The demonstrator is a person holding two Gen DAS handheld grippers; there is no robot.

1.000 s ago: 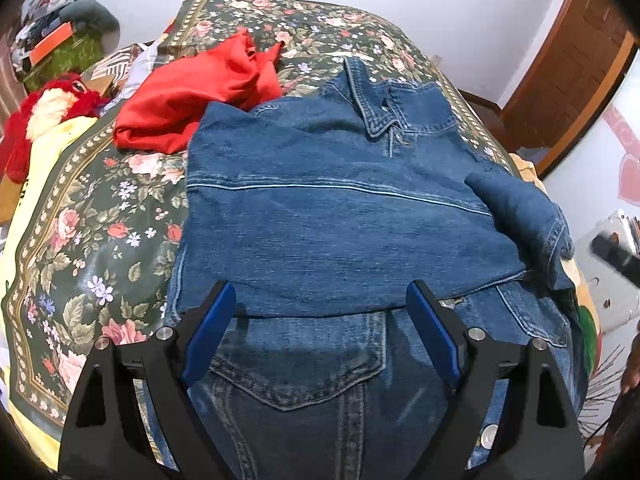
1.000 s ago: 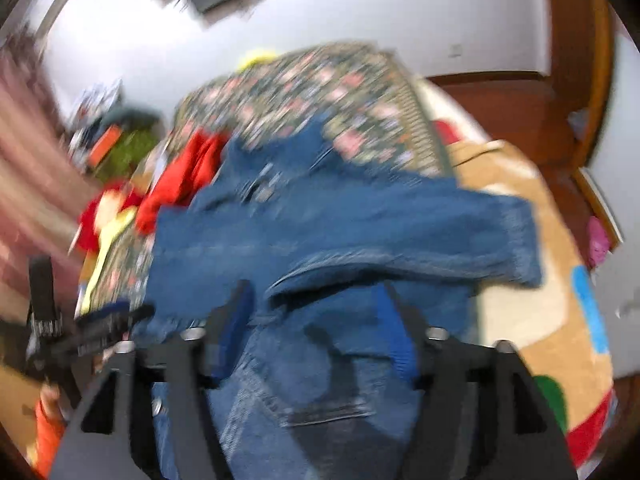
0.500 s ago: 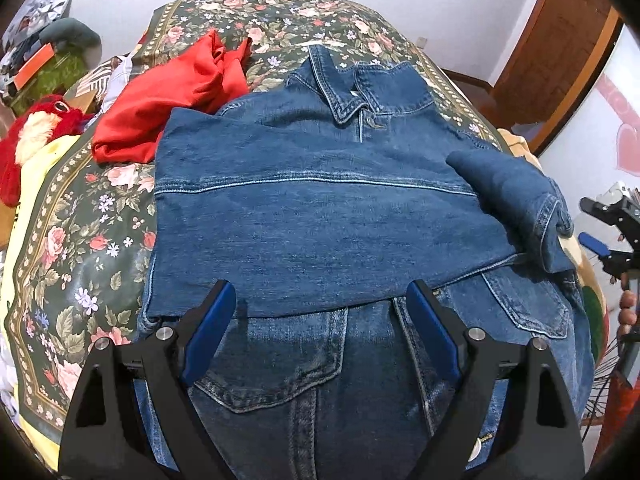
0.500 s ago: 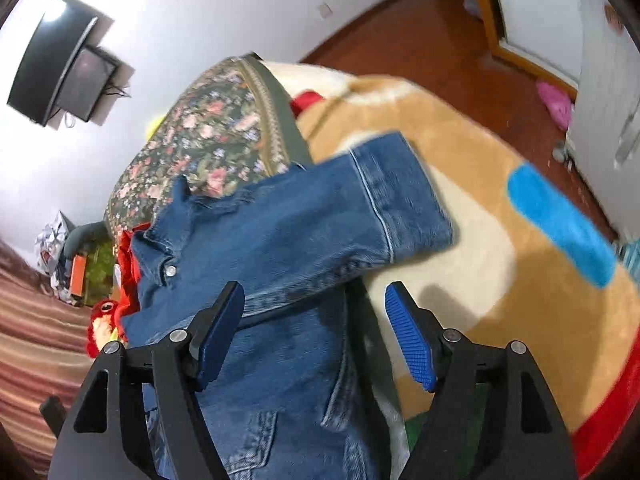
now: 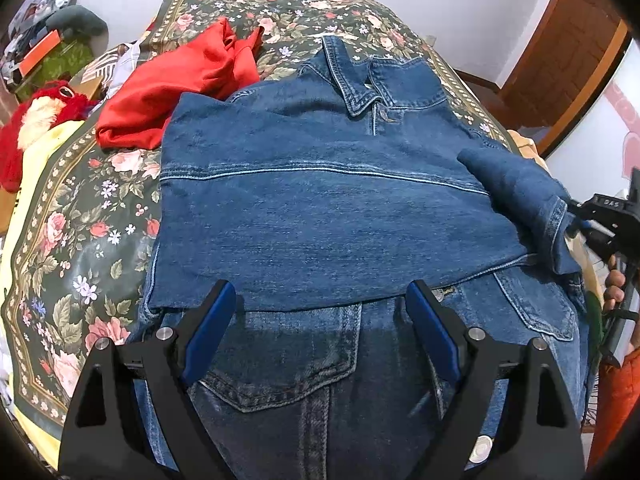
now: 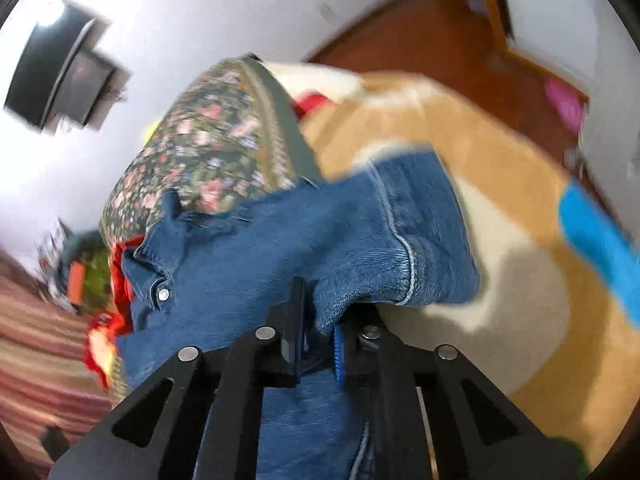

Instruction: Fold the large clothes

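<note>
Your left gripper (image 5: 320,328): blue-padded jaws spread wide, gripping nothing, poised over the lower front of the blue denim jacket (image 5: 320,208).
Your right gripper (image 6: 318,344): jaws pinched together on the denim sleeve (image 6: 360,248) near its cuff.
Jacket: spread on the dark floral bedspread (image 5: 80,220), collar away from you, one sleeve folded across the chest.
Beside it: a crumpled red garment (image 5: 180,84) touches the jacket's far left shoulder.
</note>
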